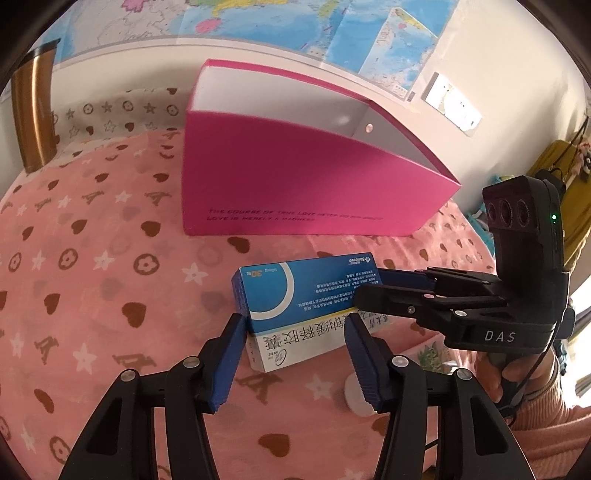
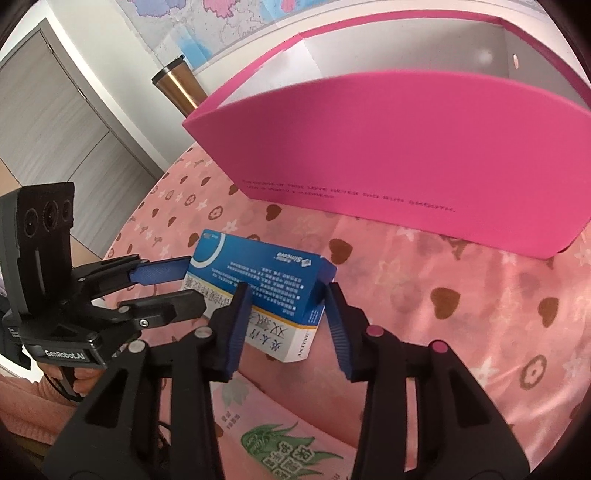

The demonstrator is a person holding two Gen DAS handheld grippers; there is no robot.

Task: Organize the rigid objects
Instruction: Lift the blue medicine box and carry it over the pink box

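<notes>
Surface: a pink blanket (image 1: 92, 229) printed with brown hearts, white stars and ring-flowers is covering the whole work area. A magenta file box (image 1: 295, 177), open-topped with a white interior, is standing upright on it. Behind the box, wall maps (image 1: 280, 22) are hanging over a white ledge; left of the box a copper tumbler (image 1: 31, 110) is standing. Grey cabinet doors (image 2: 55, 122) are showing further left.

In front of the box, a blue medicine carton (image 1: 306, 291) is sitting stacked on a white medicine carton (image 1: 295, 343). The left gripper (image 1: 295, 328) is pinching the stack at one end; the right gripper (image 2: 284, 306) is squeezing the other end, pads pressing both sides. Whether the stack is resting on the blanket or lifted, cannot tell.
</notes>
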